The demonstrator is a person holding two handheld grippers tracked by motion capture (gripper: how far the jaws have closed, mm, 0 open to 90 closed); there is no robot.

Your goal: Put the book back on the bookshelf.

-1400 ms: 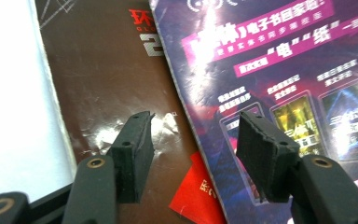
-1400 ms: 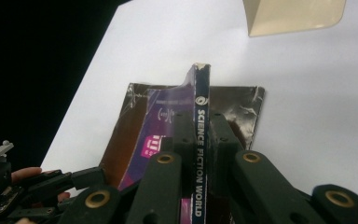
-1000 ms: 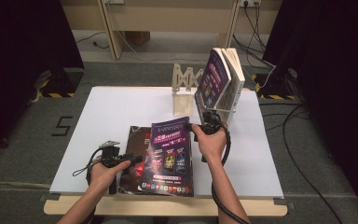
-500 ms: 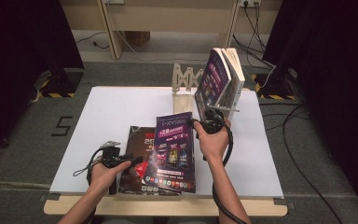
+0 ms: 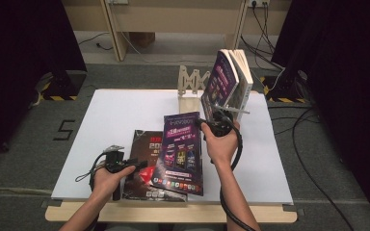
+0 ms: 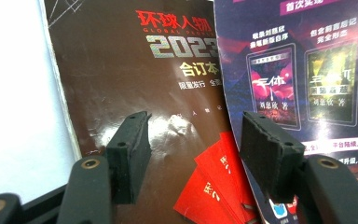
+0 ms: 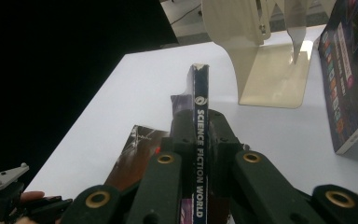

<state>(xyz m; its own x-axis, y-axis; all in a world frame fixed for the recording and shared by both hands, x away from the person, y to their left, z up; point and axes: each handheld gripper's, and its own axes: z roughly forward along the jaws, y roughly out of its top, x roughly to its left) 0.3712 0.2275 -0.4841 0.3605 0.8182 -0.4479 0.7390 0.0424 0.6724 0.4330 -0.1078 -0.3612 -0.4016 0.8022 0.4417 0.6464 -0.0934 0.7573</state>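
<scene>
The right gripper [image 5: 207, 126] pinches the purple magazine [image 5: 182, 153] by its spine, tilting it up off the brown magazine [image 5: 142, 144] at the table's [image 5: 115, 110] near edge. The left gripper [image 5: 137, 165], jaws spread, rests on the brown one. Next, I judge, comes lifting the purple magazine upright toward the rack [image 5: 191, 86] at the far right.

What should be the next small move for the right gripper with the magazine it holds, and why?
Probably lift the purple magazine a little higher and swing it toward the stand. The right gripper is shut on its spine, its lower edge seems to rest on the brown magazine, and books already stand upright there. The left gripper is open over the brown one.
</scene>
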